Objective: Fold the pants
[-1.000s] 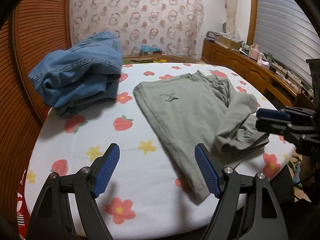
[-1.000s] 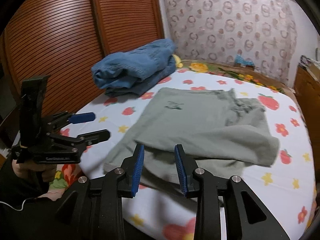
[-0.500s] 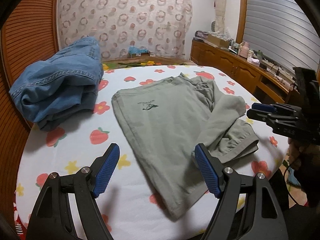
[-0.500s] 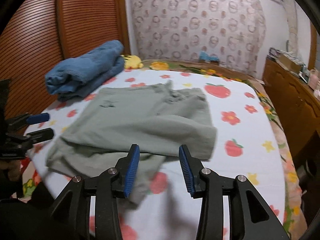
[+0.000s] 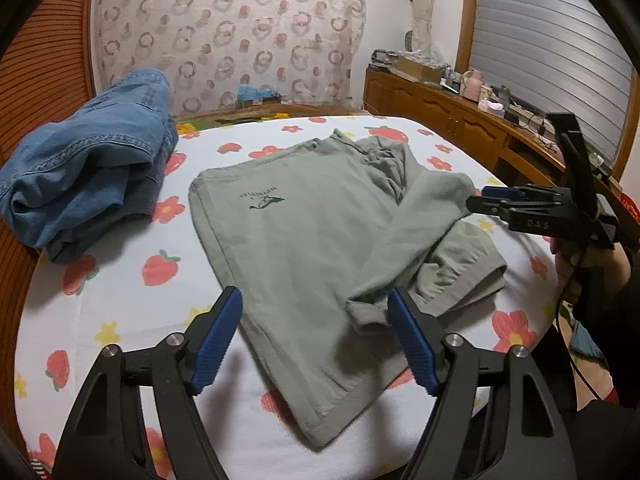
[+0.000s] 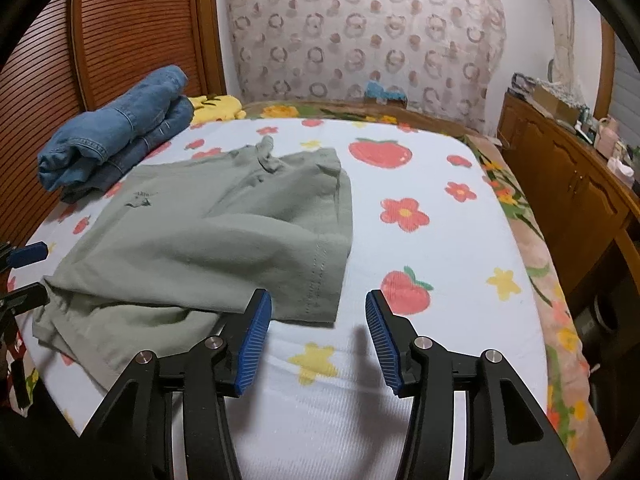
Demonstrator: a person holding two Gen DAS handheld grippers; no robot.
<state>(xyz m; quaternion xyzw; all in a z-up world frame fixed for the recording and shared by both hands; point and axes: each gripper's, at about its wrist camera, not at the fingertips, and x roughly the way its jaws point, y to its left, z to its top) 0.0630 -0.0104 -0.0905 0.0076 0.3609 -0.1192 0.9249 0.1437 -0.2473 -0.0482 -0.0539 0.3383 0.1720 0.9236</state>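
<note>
The green pants (image 5: 304, 240) lie on the bed (image 5: 132, 308), on its white sheet printed with strawberries and flowers, toward the near edge. They are a pale grey-green, folded over so that one broad smooth panel faces up, with a small dark printed logo (image 5: 262, 200) near one hem. The gathered waist (image 6: 268, 160) bunches at the far side, and a second layer of cloth sticks out rumpled from under the top panel. A line of stitching runs along the hem nearest the right tool (image 6: 316, 340). The left tool (image 5: 316, 340) hovers over the near part of the pants with its jaws wide apart, gripping nothing. The right tool's jaws have just been opening and stand apart over the bare sheet just beside the hem, empty. A pile of blue jeans (image 5: 88, 160) sits apart at the far left of the bed.
</note>
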